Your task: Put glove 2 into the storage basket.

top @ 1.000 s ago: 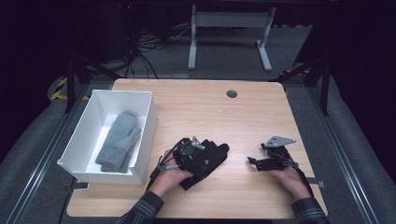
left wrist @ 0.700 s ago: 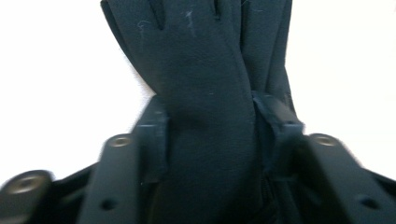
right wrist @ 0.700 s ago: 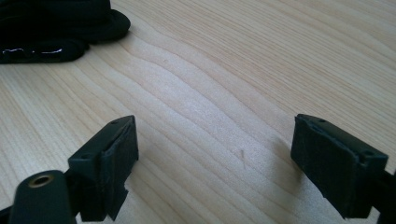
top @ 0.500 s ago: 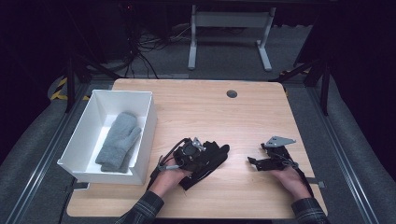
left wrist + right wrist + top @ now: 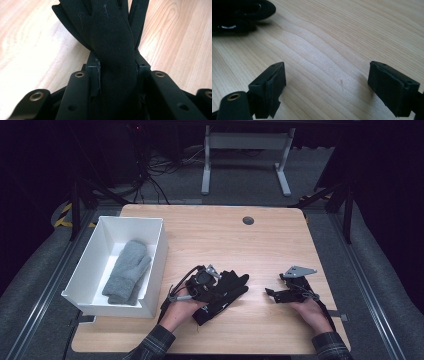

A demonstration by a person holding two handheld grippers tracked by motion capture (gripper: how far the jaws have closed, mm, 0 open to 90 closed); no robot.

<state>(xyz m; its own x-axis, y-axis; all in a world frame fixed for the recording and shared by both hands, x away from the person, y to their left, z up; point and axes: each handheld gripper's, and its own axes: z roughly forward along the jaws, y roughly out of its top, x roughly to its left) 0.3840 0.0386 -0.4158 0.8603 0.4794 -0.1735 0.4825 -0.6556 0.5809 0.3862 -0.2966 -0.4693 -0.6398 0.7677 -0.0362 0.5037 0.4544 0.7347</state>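
Note:
A black glove [image 5: 231, 290] lies on the wooden table [image 5: 225, 240] near the front middle, fingers pointing right and away. My left gripper [image 5: 216, 289] sits over its cuff end. In the left gripper view the glove [image 5: 112, 35] runs between the jaws, and my left gripper [image 5: 117, 72] is shut on it with both pads pressing the fabric; the jaws have just been closing on it. My right gripper [image 5: 270, 293] rests open at the front right, and my right gripper [image 5: 327, 82] holds nothing over bare wood. The glove's edge [image 5: 239, 12] shows far off there.
A white bin [image 5: 161, 255] stands at the table's left with a grey mitten [image 5: 127, 270] lying inside. A round cable hole [image 5: 248, 220] sits near the far edge. Desk legs and cables are on the dark floor behind.
My left gripper has closed on the black glove and risen slightly, bunching the fabric under it. The right gripper has stayed where it was.

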